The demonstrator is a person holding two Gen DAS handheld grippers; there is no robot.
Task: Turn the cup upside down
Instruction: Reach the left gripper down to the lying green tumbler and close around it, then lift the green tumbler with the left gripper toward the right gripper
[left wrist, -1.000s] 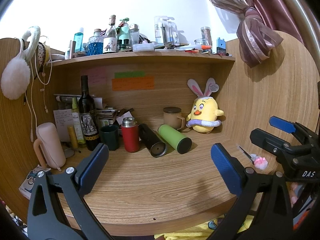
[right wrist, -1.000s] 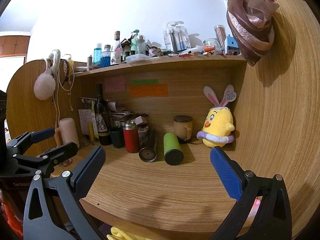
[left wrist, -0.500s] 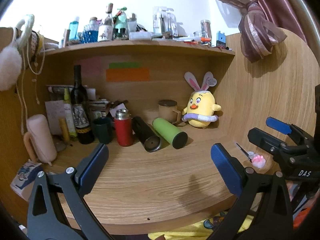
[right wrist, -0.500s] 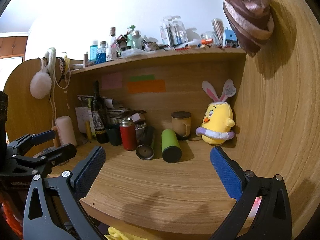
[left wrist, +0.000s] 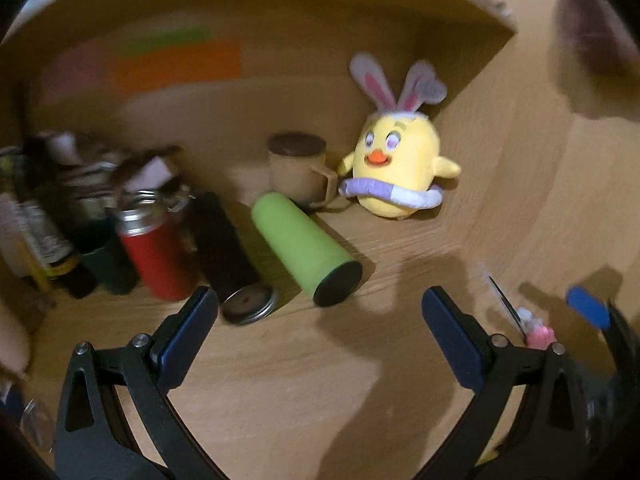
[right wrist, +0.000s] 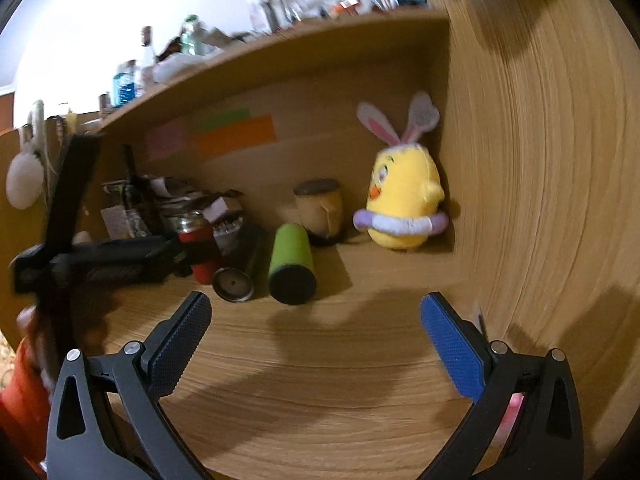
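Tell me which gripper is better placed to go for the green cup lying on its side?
Probably left: the left gripper, open, sits just short of the green cup. The right gripper, also open, looks farther back.

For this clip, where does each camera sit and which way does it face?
Left wrist: on the left hand-held gripper, looking along its open fingers into the desk nook at the lying green cup; the right hand-held gripper's blue tip shows at the right edge.
Right wrist: on the right hand-held gripper, fingers open, facing the same nook from further right; the left hand-held gripper crosses its left side.
Shared: green cup, black cup, red flask, mug, chick toy.
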